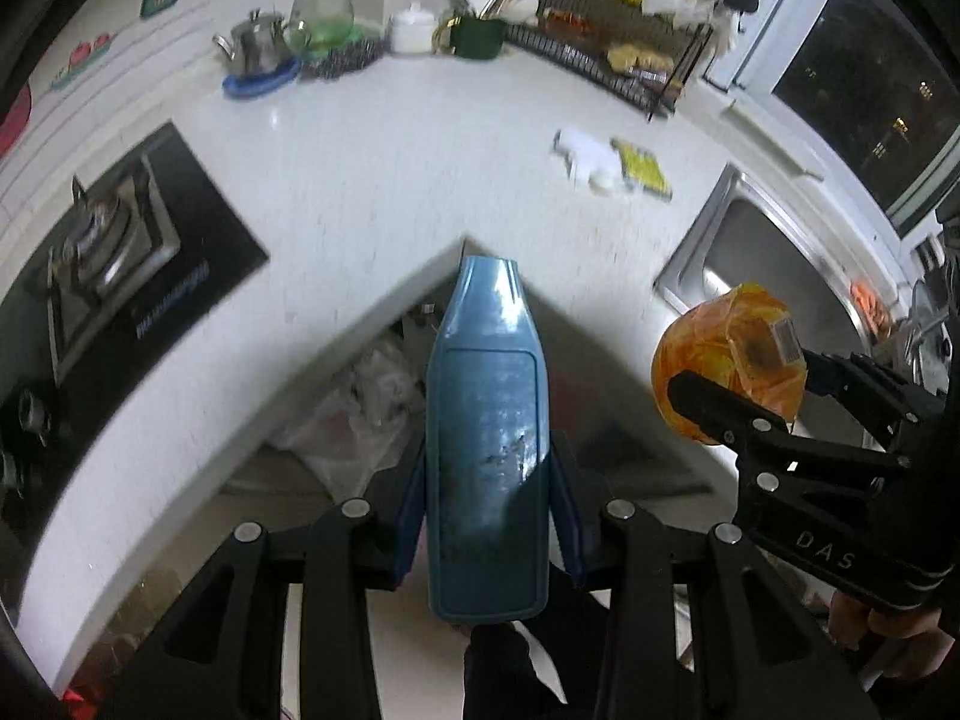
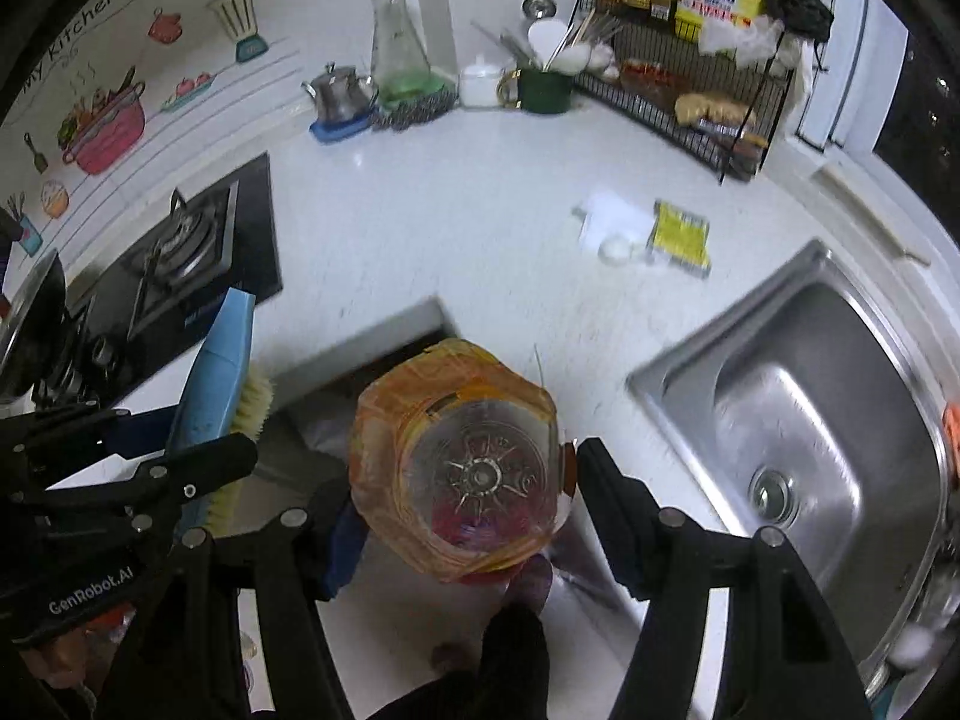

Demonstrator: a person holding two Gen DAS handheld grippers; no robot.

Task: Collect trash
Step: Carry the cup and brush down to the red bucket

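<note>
My left gripper [image 1: 487,480] is shut on a blue scrubbing brush [image 1: 487,420], its blue pads pressed against the brush's sides. The right wrist view shows the brush [image 2: 216,372] with pale bristles facing right. My right gripper [image 2: 465,480] is shut on a crumpled orange plastic bottle [image 2: 462,456], seen bottom-on, and the bottle [image 1: 726,354] also shows at the right of the left wrist view. Both items hang over the inner corner of the white counter [image 1: 360,192], above a clear plastic bag [image 1: 372,396] on the floor. A yellow packet [image 2: 681,234] and white paper [image 2: 612,216] lie on the counter.
A steel sink [image 2: 840,396] is set in the counter at right and a gas hob [image 1: 114,252] at left. Along the back stand a kettle [image 2: 339,93], a glass flask [image 2: 399,54], a green mug [image 2: 543,90] and a wire rack [image 2: 690,96] of goods.
</note>
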